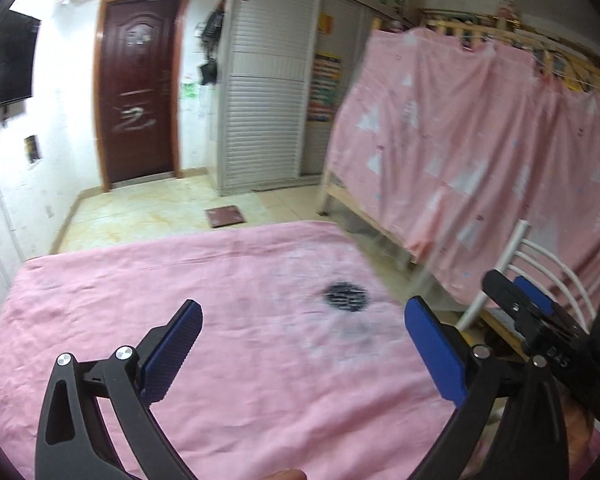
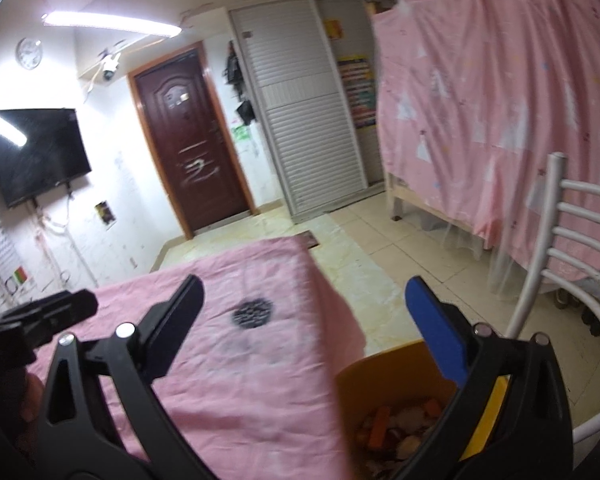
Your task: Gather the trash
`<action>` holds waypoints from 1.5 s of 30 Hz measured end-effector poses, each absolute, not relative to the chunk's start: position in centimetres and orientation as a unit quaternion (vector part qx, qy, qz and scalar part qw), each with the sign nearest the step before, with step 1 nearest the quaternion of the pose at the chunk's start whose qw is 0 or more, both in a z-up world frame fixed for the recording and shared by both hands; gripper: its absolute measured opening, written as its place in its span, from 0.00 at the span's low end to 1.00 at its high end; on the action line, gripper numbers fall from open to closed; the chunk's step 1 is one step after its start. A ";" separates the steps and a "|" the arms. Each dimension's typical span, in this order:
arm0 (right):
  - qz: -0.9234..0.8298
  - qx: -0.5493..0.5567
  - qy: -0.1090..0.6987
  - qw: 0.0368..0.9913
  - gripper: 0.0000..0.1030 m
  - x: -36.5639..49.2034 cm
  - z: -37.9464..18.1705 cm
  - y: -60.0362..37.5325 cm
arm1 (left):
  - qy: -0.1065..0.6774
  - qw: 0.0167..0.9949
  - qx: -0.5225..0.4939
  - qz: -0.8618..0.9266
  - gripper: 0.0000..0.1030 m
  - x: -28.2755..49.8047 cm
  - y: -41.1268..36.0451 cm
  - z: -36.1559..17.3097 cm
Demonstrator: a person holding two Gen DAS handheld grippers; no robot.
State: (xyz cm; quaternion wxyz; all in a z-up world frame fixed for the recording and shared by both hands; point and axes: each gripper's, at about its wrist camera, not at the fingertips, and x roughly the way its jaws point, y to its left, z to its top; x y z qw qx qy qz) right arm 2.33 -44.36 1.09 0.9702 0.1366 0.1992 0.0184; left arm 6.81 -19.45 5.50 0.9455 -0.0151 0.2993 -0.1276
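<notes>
Left gripper (image 1: 302, 320) wide open, empty, above pink cloth (image 1: 236, 320). Right gripper (image 2: 304, 304) wide open, empty, over yellow bin (image 2: 380, 380) holding trash; likely post-drop.

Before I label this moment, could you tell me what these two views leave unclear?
- Yellow bin: right wrist view, its contents blurred, partly behind the right gripper.
- Dark round mark on the pink cloth: left wrist view, motion blur hides its detail.
- White chair: seat cut off.
</notes>
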 end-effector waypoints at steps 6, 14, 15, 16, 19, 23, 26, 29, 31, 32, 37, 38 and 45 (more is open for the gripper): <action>0.074 0.124 0.211 0.967 0.94 3.2 0.8 -39.8 | 0.296 0.953 -0.029 -0.054 0.91 6.9 -13.3 4.5; 0.134 0.094 0.220 0.962 0.94 3.9 0.2 -33.5 | 0.290 0.956 -0.026 0.023 0.91 6.3 -7.2 3.2; 0.139 0.090 0.220 0.961 0.94 4.0 0.1 -32.9 | 0.290 0.956 -0.025 0.031 0.91 6.2 -6.5 3.0; 0.147 0.084 0.224 0.960 0.94 4.2 0.0 -32.0 | 0.290 0.956 -0.025 0.041 0.91 6.1 -5.6 2.8; 0.158 0.072 0.230 0.958 0.94 4.4 -0.4 -30.5 | 0.292 0.954 -0.029 0.056 0.91 6.0 -4.0 2.4; 0.168 0.063 0.235 0.955 0.94 5.0 -0.8 -29.5 | 0.295 0.952 -0.032 0.072 0.91 6.0 -2.4 1.9; 0.171 0.058 0.241 0.953 0.94 5.4 -1.2 -28.9 | 0.297 0.951 -0.031 0.078 0.91 6.1 -1.9 1.3; 0.170 0.053 0.248 0.952 0.94 5.8 -1.6 -28.4 | 0.301 0.950 -0.030 0.082 0.91 6.3 -1.5 0.8; 0.170 0.050 0.250 0.952 0.94 5.8 -1.8 -28.3 | 0.304 0.948 -0.031 0.084 0.91 6.5 -1.5 0.4; 0.171 0.049 0.250 0.952 0.94 5.8 -1.8 -28.3 | 0.305 0.948 -0.031 0.085 0.91 6.5 -1.5 0.3; 0.171 0.050 0.253 0.951 0.94 5.8 -1.9 -28.3 | 0.313 0.945 -0.037 0.084 0.91 6.9 -1.1 -0.4; 0.171 0.049 0.254 0.951 0.94 5.9 -1.9 -28.3 | 0.312 0.946 -0.037 0.084 0.91 6.8 -1.1 -0.4; 0.170 0.048 0.256 0.950 0.94 5.8 -2.0 -28.3 | 0.314 0.945 -0.033 0.081 0.91 6.9 -1.3 -0.6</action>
